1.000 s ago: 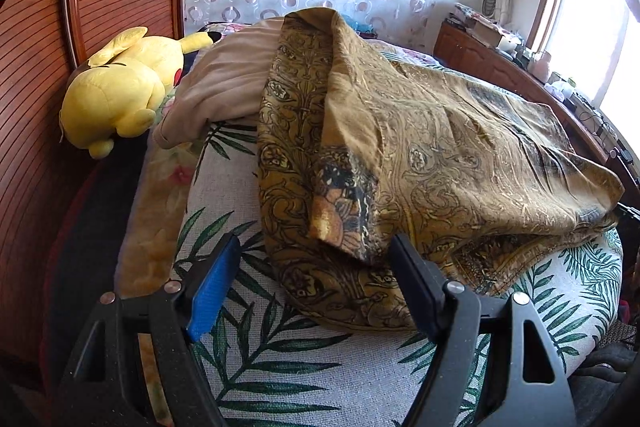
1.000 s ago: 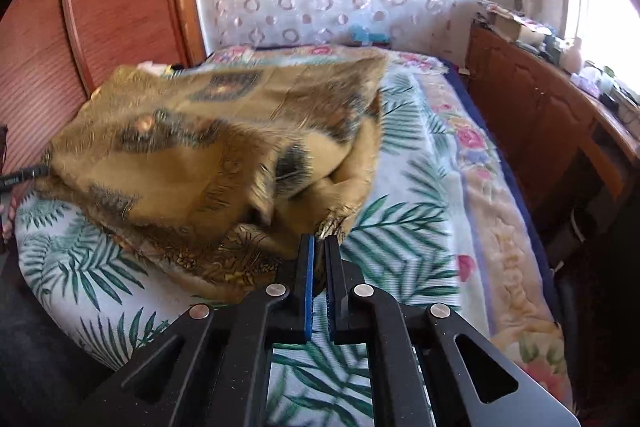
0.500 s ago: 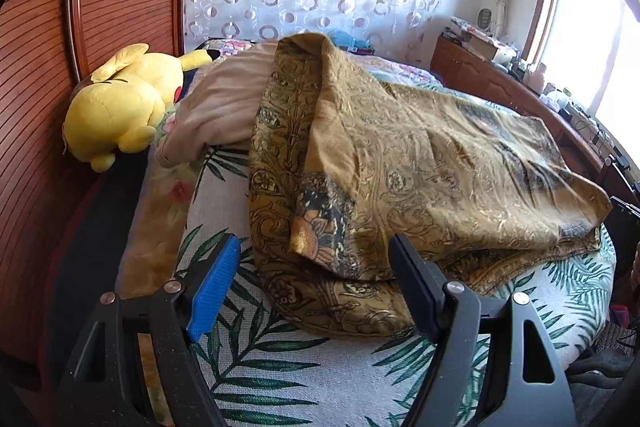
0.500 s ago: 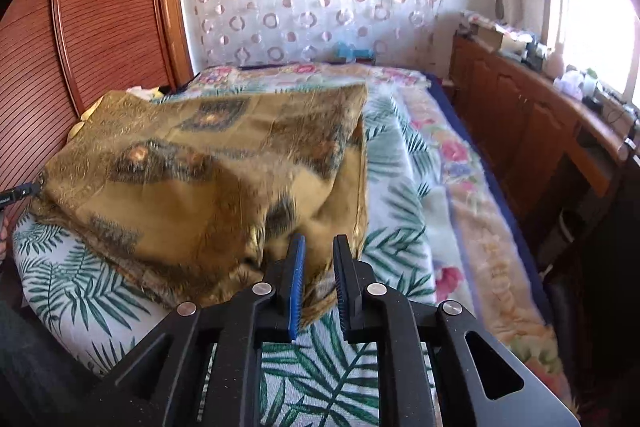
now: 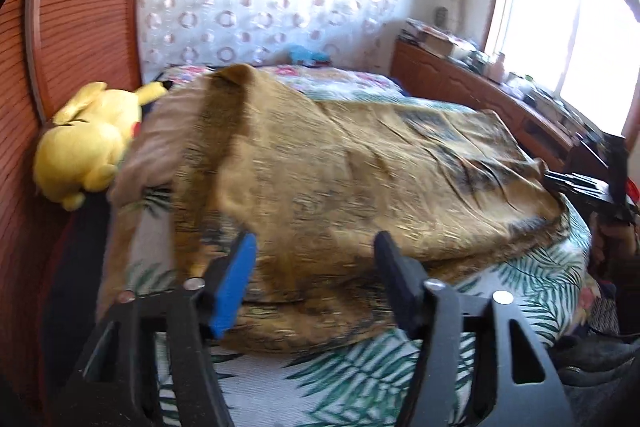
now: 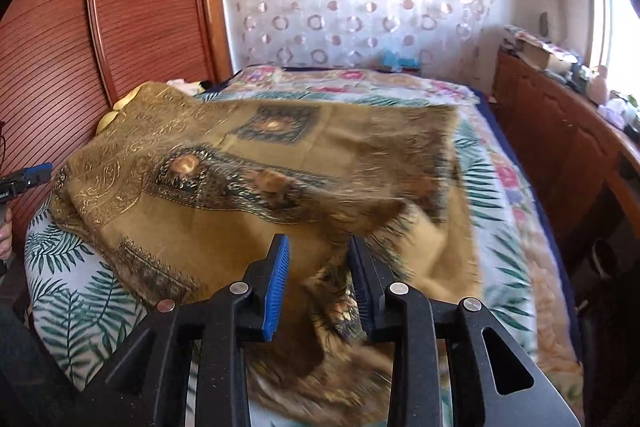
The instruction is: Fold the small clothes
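Note:
A brown-gold patterned cloth (image 5: 360, 179) lies partly folded on the bed, its far-left corner raised over a beige pillow (image 5: 160, 139). My left gripper (image 5: 314, 247) is open and empty at the cloth's near edge, with the folded hem between and just beyond its fingers. The cloth also shows in the right wrist view (image 6: 248, 187). My right gripper (image 6: 318, 259) is open over the cloth's fringed near corner, which lies loose below the fingers. The other gripper shows at the right edge of the left wrist view (image 5: 600, 187).
A leaf-print bed cover (image 5: 360, 379) lies under the cloth. A yellow plush toy (image 5: 88, 139) rests at the left by the wooden headboard (image 5: 80, 27). A wooden cabinet (image 6: 560, 147) with clutter runs along the right, below the window.
My right gripper has opened and let go of the cloth's corner, which dropped onto the bed. Both grippers pulled back a little; the cloth now lies flatter.

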Motion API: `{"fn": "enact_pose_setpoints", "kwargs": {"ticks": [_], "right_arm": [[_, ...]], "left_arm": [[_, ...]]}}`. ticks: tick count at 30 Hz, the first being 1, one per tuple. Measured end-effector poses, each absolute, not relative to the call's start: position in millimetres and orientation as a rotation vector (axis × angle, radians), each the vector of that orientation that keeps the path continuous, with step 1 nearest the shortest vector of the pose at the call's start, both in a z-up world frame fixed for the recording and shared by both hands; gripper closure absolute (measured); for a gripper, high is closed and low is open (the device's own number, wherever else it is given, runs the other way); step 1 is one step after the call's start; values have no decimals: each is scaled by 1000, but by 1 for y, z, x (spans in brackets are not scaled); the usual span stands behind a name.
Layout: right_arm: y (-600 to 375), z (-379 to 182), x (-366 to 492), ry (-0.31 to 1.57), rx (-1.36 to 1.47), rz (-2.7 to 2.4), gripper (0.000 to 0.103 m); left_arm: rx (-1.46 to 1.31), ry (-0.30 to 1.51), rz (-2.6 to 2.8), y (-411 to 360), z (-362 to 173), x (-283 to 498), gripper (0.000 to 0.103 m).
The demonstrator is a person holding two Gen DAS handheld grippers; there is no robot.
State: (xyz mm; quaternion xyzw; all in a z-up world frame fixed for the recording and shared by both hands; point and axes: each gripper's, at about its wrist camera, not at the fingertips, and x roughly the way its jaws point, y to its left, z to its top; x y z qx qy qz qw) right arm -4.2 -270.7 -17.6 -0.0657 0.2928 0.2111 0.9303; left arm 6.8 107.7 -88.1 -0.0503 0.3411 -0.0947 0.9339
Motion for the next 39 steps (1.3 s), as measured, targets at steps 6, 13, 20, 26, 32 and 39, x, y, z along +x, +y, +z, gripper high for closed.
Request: {"fn": "enact_pose_setpoints", "kwargs": {"ticks": [6, 13, 20, 26, 32, 39], "right_arm": [[-259, -16, 4, 605, -151, 423, 71], [-237, 9, 5, 517, -186, 425, 71], [-202, -13, 7, 573, -180, 495, 71], [-191, -44, -2, 631, -182, 525, 71], [-199, -55, -6, 636, -143, 516, 71], [-194, -59, -8, 628, -177, 512, 69]], "left_arm": [[-68, 752, -294, 74, -98, 16, 50], [-47, 757, -298, 61, -99, 21, 50], [-30, 724, -293, 55, -85, 34, 50], [-38, 719, -308, 50, -84, 33, 50], [-43, 756, -348, 40, -97, 21, 50], [-59, 784, -327, 46, -108, 7, 53]]}}
